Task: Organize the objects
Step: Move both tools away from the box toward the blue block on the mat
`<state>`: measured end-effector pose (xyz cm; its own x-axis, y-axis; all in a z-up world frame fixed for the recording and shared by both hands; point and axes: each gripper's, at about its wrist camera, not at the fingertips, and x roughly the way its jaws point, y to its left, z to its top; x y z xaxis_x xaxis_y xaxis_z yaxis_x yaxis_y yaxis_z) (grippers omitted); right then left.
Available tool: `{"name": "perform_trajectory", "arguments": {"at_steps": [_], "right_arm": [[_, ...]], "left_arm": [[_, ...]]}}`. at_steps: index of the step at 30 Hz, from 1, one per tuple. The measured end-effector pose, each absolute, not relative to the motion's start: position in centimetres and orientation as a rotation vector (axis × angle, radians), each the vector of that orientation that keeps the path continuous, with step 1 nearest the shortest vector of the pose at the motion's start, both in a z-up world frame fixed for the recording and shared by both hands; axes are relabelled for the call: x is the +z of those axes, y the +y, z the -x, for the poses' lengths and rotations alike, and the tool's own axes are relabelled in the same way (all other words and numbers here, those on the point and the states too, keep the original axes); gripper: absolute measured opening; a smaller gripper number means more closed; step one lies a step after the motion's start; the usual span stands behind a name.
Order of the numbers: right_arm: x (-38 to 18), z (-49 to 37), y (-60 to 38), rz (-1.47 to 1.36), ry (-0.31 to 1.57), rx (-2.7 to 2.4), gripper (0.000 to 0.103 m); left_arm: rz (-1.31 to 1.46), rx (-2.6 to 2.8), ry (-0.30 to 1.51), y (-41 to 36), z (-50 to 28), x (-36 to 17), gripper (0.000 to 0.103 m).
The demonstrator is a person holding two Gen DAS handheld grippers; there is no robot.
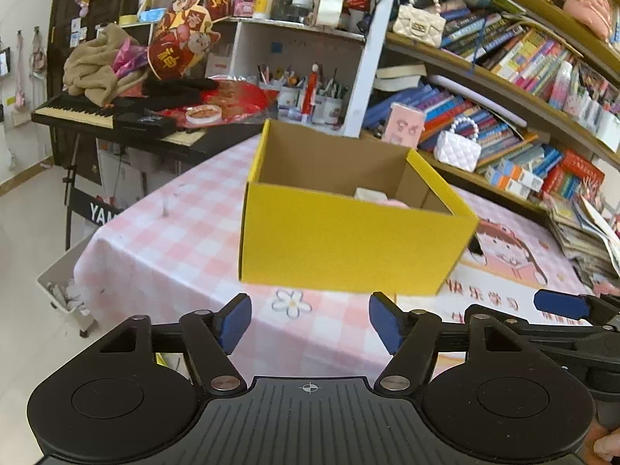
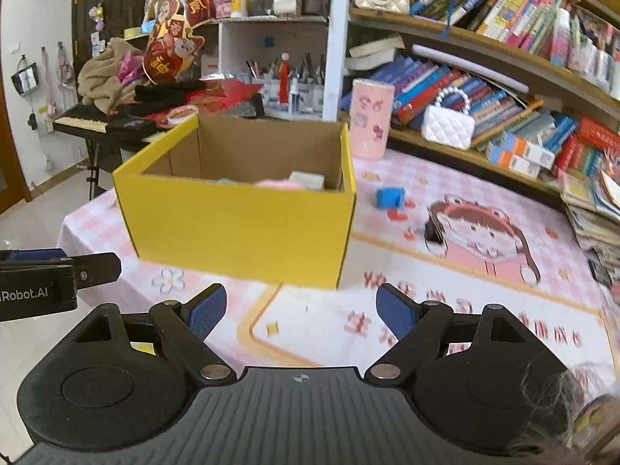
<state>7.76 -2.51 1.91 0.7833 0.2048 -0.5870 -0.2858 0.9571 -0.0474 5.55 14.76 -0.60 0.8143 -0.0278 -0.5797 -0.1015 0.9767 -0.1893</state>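
Observation:
An open yellow cardboard box (image 1: 348, 248) (image 2: 240, 224) stands on the pink checked tablecloth (image 1: 174, 240) (image 2: 426, 310). Inside it lie a pale block (image 2: 308, 180) and a pink soft thing (image 2: 279, 184); both also show in the left wrist view, the block (image 1: 370, 193) beside the pink thing (image 1: 397, 203). A blue toy (image 2: 390, 197) and a small black object (image 2: 432, 230) lie on the cloth right of the box. My left gripper (image 1: 310, 323) is open and empty, short of the box. My right gripper (image 2: 300, 312) is open and empty, near the box's front right corner.
A pink cylinder (image 2: 370, 118) stands behind the box. Bookshelves (image 2: 503, 77) with white handbags (image 2: 447, 124) run along the right. A stack of magazines (image 2: 596, 209) sits at the table's right edge. A keyboard piano (image 1: 97, 116) piled with clutter stands far left.

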Motion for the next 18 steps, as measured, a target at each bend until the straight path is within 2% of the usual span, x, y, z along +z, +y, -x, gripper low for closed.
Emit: {"name": "perform_trajectory", "arguments": {"at_steps": [5, 18], "right_arm": [[1.1, -5.8, -3.2, 0.126, 0.637, 0.231, 0.084], [-0.6, -2.5, -5.9, 0.089, 0.681, 0.123, 0.084]], "left_arm": [[0.22, 0.012, 0.641, 14.2, -4.2, -1.4, 0.076], [0.173, -0.094, 0.688, 11.5, -2.8, -2.4, 0.078]]}}
